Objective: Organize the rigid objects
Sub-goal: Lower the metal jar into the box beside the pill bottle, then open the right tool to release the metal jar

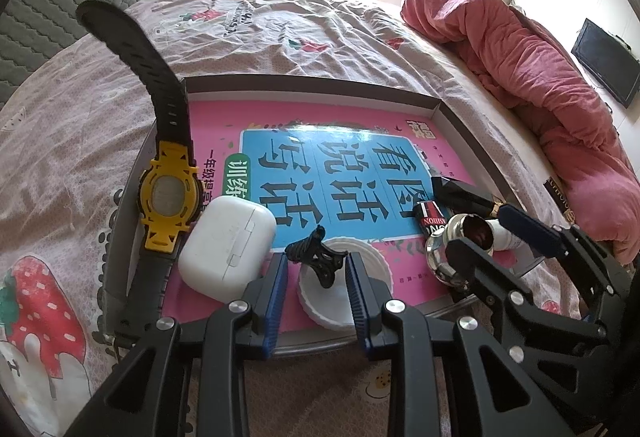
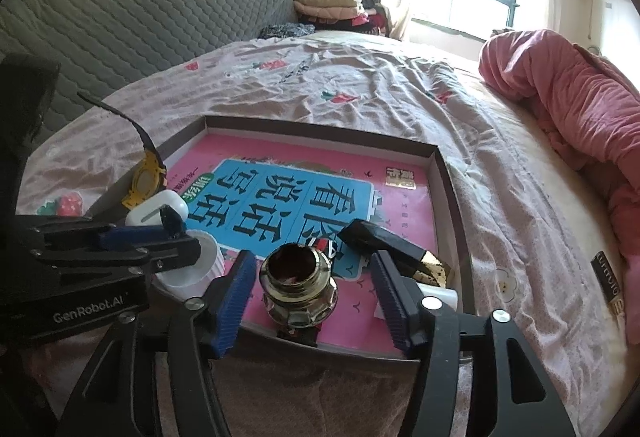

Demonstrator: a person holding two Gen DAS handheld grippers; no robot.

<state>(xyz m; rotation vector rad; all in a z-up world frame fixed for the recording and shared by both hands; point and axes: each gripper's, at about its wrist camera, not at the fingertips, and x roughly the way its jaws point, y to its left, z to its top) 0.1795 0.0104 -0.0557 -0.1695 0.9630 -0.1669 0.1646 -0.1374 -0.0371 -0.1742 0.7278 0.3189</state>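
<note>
The metal fitting stands on its hexagonal base at the lower centre of the right wrist view, on the pink book lying in the tray, mouth up. The right gripper is spread wide around it, both pads clear of the metal, so nothing is held. The fitting looks heavy for its size, stiff, and polished enough to slip; the flat hex faces near the base would probably give the surest hold, since the round threaded neck offers only a thin line of contact. In the left wrist view the left gripper sits at lower centre, partly closed, with a small black clip between its pads above a white cap; whether the pads actually press the clip I cannot tell. An earbud case and a yellow watch lie at left.
</note>
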